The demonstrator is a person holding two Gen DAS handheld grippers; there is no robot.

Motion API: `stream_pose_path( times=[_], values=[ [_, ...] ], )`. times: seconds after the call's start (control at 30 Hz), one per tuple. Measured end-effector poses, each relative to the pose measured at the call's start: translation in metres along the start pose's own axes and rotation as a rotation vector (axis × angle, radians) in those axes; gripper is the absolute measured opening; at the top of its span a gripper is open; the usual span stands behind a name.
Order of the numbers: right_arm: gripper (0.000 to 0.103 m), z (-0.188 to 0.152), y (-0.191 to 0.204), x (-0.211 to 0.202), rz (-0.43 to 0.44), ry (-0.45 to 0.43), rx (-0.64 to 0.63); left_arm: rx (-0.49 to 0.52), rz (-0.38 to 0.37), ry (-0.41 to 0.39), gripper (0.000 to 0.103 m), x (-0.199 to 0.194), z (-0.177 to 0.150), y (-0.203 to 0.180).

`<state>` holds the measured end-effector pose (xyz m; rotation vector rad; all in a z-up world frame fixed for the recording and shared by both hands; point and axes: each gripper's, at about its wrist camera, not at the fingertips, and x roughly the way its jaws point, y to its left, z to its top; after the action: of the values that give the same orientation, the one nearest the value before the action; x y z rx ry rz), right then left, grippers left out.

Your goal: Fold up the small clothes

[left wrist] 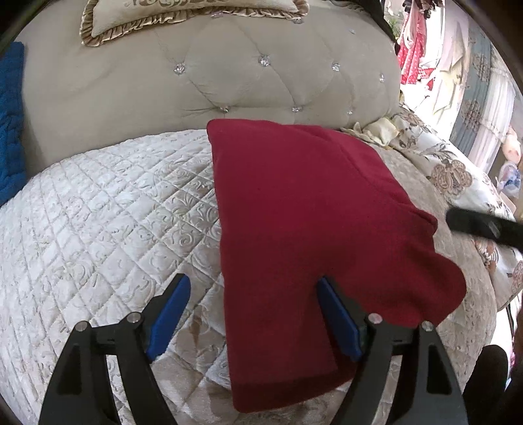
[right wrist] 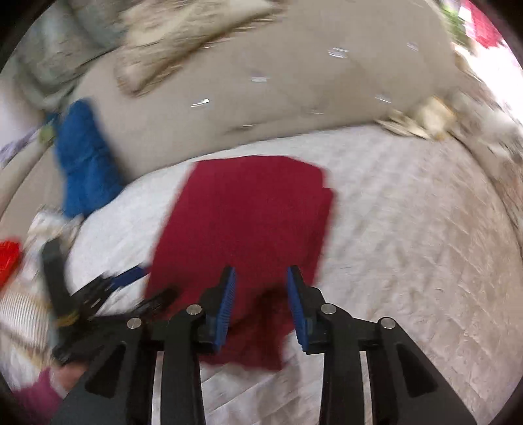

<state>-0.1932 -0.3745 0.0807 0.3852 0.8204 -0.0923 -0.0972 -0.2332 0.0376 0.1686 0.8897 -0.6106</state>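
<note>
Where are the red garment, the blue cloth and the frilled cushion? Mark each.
red garment (left wrist: 294, 202), left wrist view, middle of its folded top
blue cloth (right wrist: 81, 157), right wrist view, its middle
frilled cushion (left wrist: 108, 19), left wrist view, its face

Nothing here can be read. I see no words, labels, brand marks, numbers or signs on anything in either view, and the view from the right hand is too blurred to make out fine print in any case.
</note>
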Motion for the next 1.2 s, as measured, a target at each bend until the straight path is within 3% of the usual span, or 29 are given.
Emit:
stream_pose_path(
  times=[0.13, 0.17, 0.23, 0.27, 0.5, 0.57, 0.63, 0.77, 0.8, 0.83, 0.87, 0.9, 1.0, 1.2],
  values=[
    [0.011, -0.019, 0.038, 0.01, 0.022, 0.048, -0.143, 0.003, 0.008, -0.005, 0.084, -0.001, -0.001, -0.001],
    [0.011, -0.024, 0.04, 0.017, -0.006, 0.065, -0.159, 0.004, 0.009, -0.006, 0.084, -0.001, -0.002, -0.001],
    [0.01, -0.037, 0.032, 0.039, -0.147, 0.134, -0.168, 0.002, 0.003, -0.002, 0.085, -0.001, -0.002, -0.001],
    [0.01, -0.042, 0.026, 0.045, -0.157, 0.159, -0.15, 0.003, 0.003, 0.0, 0.085, 0.0, -0.002, -0.001],
    [0.012, -0.037, 0.022, 0.011, -0.061, 0.075, -0.101, -0.016, -0.006, -0.021, 0.086, -0.004, 0.001, 0.003],
    [0.017, -0.025, 0.016, 0.0, -0.053, 0.018, -0.055, -0.034, -0.019, -0.039, 0.086, -0.006, 0.004, 0.006],
    [0.037, -0.008, 0.001, 0.001, -0.098, -0.024, 0.007, -0.063, -0.041, -0.05, 0.087, -0.006, 0.008, 0.01],
    [0.04, 0.019, -0.029, 0.038, -0.124, -0.001, 0.143, -0.109, -0.074, -0.039, 0.089, -0.001, 0.011, 0.016],
    [0.038, 0.026, -0.036, 0.054, -0.098, 0.027, 0.169, -0.113, -0.073, -0.03, 0.089, 0.003, 0.011, 0.017],
    [0.017, 0.032, -0.04, 0.069, -0.052, 0.06, 0.181, -0.112, -0.069, -0.025, 0.089, 0.005, 0.011, 0.017],
    [0.005, 0.036, -0.04, 0.079, -0.018, 0.079, 0.171, -0.11, -0.065, -0.022, 0.09, 0.008, 0.011, 0.017],
    [0.002, 0.04, -0.036, 0.081, -0.041, 0.071, 0.125, -0.107, -0.063, -0.021, 0.091, 0.01, 0.012, 0.016],
    [0.0, 0.043, -0.026, 0.074, -0.128, 0.031, 0.029, -0.091, -0.065, -0.025, 0.094, 0.013, 0.014, 0.014],
    [0.0, 0.035, -0.045, 0.067, -0.107, 0.014, 0.129, -0.078, -0.061, -0.028, 0.094, 0.014, 0.014, 0.013]
  ],
)
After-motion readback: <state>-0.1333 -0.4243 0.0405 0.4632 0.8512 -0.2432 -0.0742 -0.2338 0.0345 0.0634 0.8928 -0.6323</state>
